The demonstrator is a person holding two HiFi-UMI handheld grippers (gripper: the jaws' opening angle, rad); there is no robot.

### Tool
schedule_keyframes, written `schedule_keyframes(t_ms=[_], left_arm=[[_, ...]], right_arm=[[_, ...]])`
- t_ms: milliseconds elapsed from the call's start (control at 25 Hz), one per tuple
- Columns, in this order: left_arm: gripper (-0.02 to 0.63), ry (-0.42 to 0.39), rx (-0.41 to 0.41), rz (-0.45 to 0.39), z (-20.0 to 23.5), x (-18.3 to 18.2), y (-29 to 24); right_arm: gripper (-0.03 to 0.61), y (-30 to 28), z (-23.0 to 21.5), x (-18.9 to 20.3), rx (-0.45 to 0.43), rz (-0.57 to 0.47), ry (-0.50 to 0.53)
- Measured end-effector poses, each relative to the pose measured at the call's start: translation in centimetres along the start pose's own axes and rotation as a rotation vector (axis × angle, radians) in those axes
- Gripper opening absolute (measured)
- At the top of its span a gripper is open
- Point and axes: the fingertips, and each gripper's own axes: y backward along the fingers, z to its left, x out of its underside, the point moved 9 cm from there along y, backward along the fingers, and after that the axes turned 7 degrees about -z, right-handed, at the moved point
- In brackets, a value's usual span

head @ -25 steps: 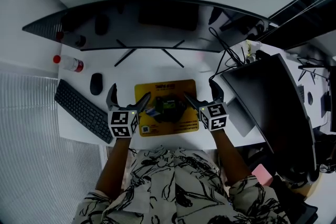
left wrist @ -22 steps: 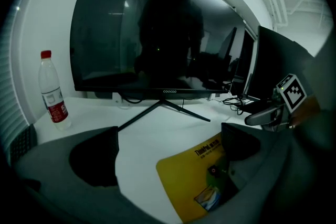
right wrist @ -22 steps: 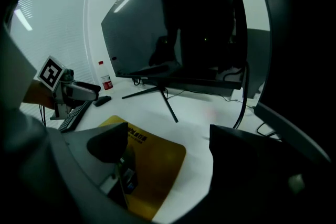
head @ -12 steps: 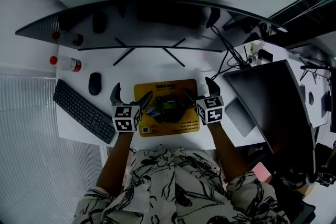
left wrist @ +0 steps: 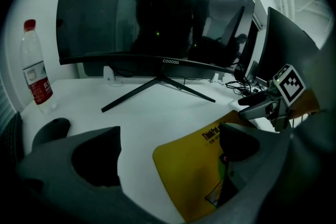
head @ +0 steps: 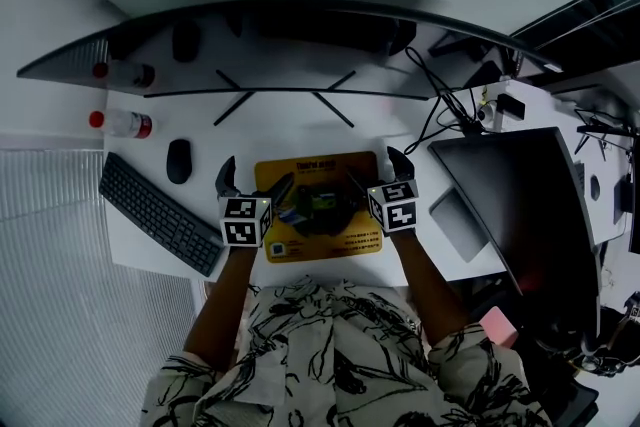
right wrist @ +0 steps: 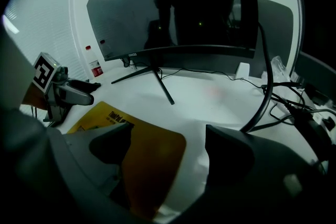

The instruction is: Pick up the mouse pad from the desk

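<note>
A yellow mouse pad (head: 318,220) with dark print lies flat on the white desk (head: 300,140) in front of the person. My left gripper (head: 255,180) hangs open over the pad's left edge. In the left gripper view that edge of the pad (left wrist: 194,170) lies between the two jaws, which do not touch it. My right gripper (head: 373,168) is open over the pad's right edge. Its jaws have just been closing a little, and the pad's corner (right wrist: 152,160) lies between them unpressed.
A wide curved monitor (head: 270,45) stands behind the pad, its stand legs (head: 285,105) spread on the desk. A keyboard (head: 160,213), a black mouse (head: 179,160) and a water bottle (head: 120,123) are at the left. A dark screen (head: 520,205) and cables (head: 450,110) are at the right.
Both grippers have sunk toward the desk and drawn slightly closer to the pad's two side edges. The pad has not moved.
</note>
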Motion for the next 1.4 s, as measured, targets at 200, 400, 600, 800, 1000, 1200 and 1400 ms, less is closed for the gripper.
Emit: schedule_keyframes(t_ms=[200, 400, 600, 800, 1000, 1200, 1400], left_arm=[[0.566, -0.009, -0.005, 0.031, 0.1, 0.5, -0.8], [0.526, -0.028, -0.004, 0.074, -0.2, 1.0, -1.5], [0.466, -0.049, -0.011, 0.120, -0.5, 1.8, -2.0], [0.413, -0.070, -0.027, 0.136, -0.9, 1.7, -1.9], [0.378, -0.074, -0.036, 0.143, -0.9, 1.8, -1.9], [0.343, -0.073, -0.039, 0.149, -1.3, 1.7, -1.8], [0.328, -0.069, -0.053, 0.148, -1.5, 1.8, -1.8]], right_arm=[[0.446, -0.5, -0.1, -0.1, -0.003, 0.001, -0.001], [0.428, -0.8, -0.4, 0.6, 0.020, 0.025, -0.011], [0.391, -1.2, -0.5, 0.7, 0.035, 0.029, -0.008], [0.362, -1.0, -0.6, 0.6, 0.061, 0.024, 0.011], [0.354, -1.1, -0.4, 0.7, 0.072, 0.024, 0.017], [0.339, -1.0, -0.2, 0.6, 0.074, 0.022, 0.014], [0.326, -1.0, 0.0, 0.6, 0.072, 0.021, 0.013]])
